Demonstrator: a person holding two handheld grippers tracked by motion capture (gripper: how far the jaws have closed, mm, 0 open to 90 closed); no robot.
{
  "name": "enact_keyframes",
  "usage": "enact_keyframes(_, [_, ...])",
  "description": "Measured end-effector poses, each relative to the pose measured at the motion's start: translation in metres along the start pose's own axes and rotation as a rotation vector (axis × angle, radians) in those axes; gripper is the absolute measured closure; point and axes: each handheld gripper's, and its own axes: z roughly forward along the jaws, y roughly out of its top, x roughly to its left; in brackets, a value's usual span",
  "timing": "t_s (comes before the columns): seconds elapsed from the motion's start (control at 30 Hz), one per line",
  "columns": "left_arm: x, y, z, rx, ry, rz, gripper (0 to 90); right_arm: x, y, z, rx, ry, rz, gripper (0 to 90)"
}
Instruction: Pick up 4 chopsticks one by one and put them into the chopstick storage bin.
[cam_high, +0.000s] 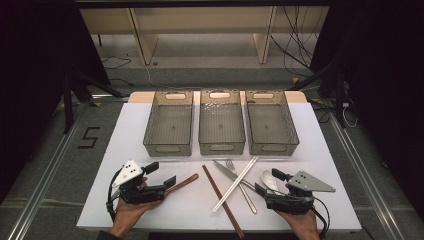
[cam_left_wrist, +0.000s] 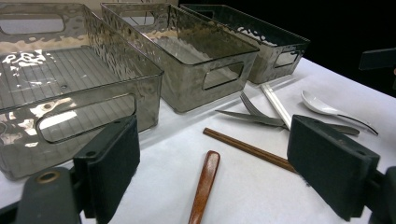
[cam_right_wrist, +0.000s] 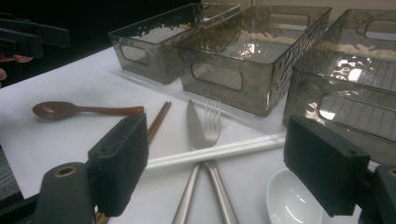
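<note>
My left gripper (cam_high: 161, 174) rests open at the near left of the white table (cam_high: 125, 130). A brown wooden spoon (cam_high: 184, 182) lies just ahead of it, its handle (cam_left_wrist: 204, 186) on the table between the wide-apart jaws, untouched. My right gripper (cam_high: 270, 182) is open at the near right, over a white ceramic spoon (cam_right_wrist: 289, 200). Between the two grippers lie brown chopsticks (cam_high: 223, 200), white chopsticks (cam_high: 235, 184), a metal knife (cam_right_wrist: 196, 126) and a fork (cam_right_wrist: 212, 121), crossing one another.
Three see-through grey bins stand side by side at the back of the table: left (cam_high: 167, 123), middle (cam_high: 221, 122), right (cam_high: 271, 122), each with nothing inside. Bare white table lies at both sides. Dark floor, cables and a wooden frame lie beyond.
</note>
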Motion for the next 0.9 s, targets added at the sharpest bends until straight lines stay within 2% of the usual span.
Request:
enact_keyframes(0.37, [0.0,0.003,0.003,0.027,0.0,-0.019,16.7,-0.001,0.001,-0.001,0.003,-0.009,0.007,23.4])
enact_keyframes(0.4, [-0.001,0.005,0.006,0.059,0.007,-0.02,16.7,-0.002,0.001,-0.001,0.002,-0.01,0.006,23.4])
enact_keyframes(0.5, [-0.002,0.008,0.009,0.087,0.017,-0.033,16.7,-0.003,0.001,-0.001,0.002,-0.004,0.017,23.5])
enact_keyframes(0.63, [-0.004,0.011,0.012,0.12,0.002,-0.04,16.7,-0.003,0.001,-0.001,0.006,-0.004,0.016,23.6])
enact_keyframes(0.73, [-0.01,0.014,0.019,0.186,-0.005,-0.038,16.7,-0.003,0.001,-0.001,0.009,-0.004,0.017,23.7])
enact_keyframes(0.77, [-0.01,0.014,0.019,0.186,-0.005,-0.038,16.7,-0.003,0.0,-0.001,0.011,-0.004,0.017,23.7])
enact_keyframes(0.8, [-0.014,0.016,0.022,0.216,-0.005,-0.029,16.7,-0.003,0.0,-0.001,0.012,-0.005,0.017,23.7])
enact_keyframes(0.9, [-0.018,0.019,0.026,0.241,-0.016,-0.025,16.7,-0.003,0.001,-0.001,0.011,-0.005,0.017,23.7])
